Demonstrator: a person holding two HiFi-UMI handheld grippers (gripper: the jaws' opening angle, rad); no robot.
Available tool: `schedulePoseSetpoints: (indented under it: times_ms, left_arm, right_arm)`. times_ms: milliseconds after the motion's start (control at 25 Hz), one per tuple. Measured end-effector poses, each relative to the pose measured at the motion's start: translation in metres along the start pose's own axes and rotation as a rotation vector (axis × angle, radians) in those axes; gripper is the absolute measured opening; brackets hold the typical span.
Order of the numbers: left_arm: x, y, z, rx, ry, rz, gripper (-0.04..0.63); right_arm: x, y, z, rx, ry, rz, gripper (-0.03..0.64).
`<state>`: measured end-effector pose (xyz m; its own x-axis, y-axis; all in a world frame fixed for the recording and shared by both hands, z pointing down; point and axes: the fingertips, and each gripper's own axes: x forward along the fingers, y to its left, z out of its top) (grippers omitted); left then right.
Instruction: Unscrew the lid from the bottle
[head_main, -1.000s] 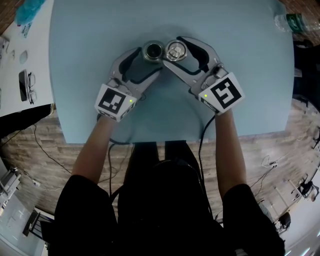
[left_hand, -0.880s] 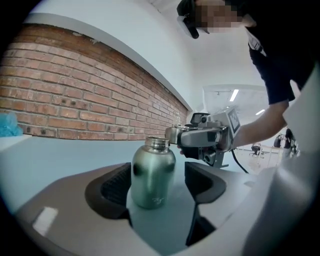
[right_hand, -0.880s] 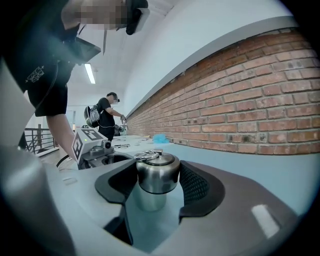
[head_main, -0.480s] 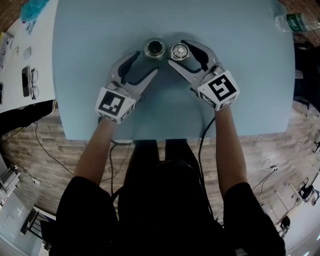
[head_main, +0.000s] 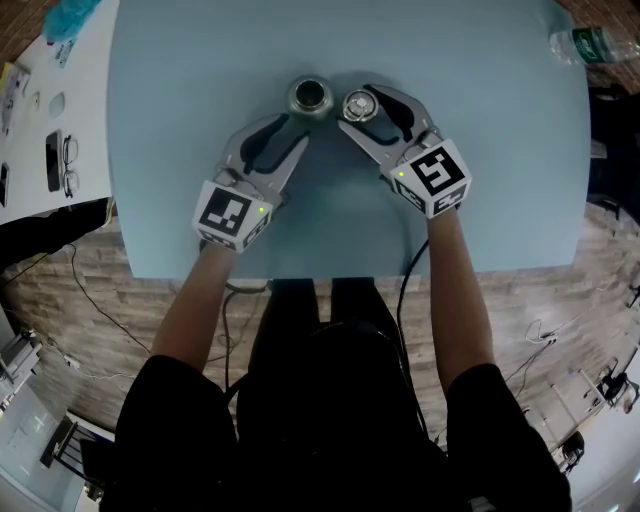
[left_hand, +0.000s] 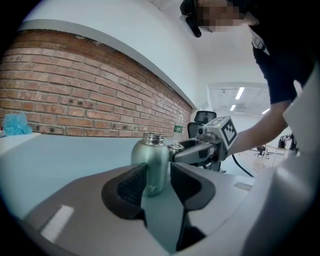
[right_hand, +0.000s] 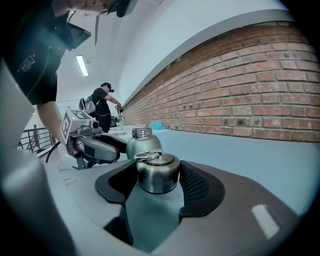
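The green metal bottle (head_main: 310, 96) stands upright on the light blue table (head_main: 200, 60), its mouth uncovered. My left gripper (head_main: 293, 130) sits just short of it. Its jaws have just been closing, still show a gap, and hold nothing. In the left gripper view the bottle (left_hand: 150, 160) stands beyond the left gripper (left_hand: 157, 172). The steel lid (head_main: 357, 103), with a ring on top, sits between the pads of my right gripper (head_main: 360, 106), to the right of the bottle. In the right gripper view the right gripper (right_hand: 158, 173) is shut on the lid (right_hand: 157, 170), low over the table.
A clear plastic bottle (head_main: 580, 42) lies at the table's far right corner. Glasses (head_main: 66, 155) and a phone (head_main: 47, 160) rest on a white table to the left. The blue table's near edge (head_main: 330, 272) is just behind both grippers. A person (right_hand: 103, 107) stands far off.
The left gripper has let go of the bottle, drawn back a little, and its jaws have narrowed. The right gripper has sunk toward the table with the lid.
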<state>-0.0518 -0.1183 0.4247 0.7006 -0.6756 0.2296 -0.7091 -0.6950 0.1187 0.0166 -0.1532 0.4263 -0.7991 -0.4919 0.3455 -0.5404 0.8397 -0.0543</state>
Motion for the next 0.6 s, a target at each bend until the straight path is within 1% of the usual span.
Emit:
schedulePoseSetpoints:
  times_ms: [160,360,600]
  left_arm:
    - [0.001,-0.003,-0.001,0.000,0.005,-0.002,0.131]
    - [0.000,-0.001,-0.002,0.002,0.011,0.013,0.095]
    - [-0.004,-0.002,-0.006,0.003,0.023,0.016,0.091]
  right_arm:
    - [0.002,-0.002,-0.006,0.001,0.022,-0.007,0.265]
    - [0.003,-0.007,-0.018,0.006,0.081,-0.021,0.265]
    - [0.007,-0.008,-0.030,0.003,0.149,-0.034,0.267]
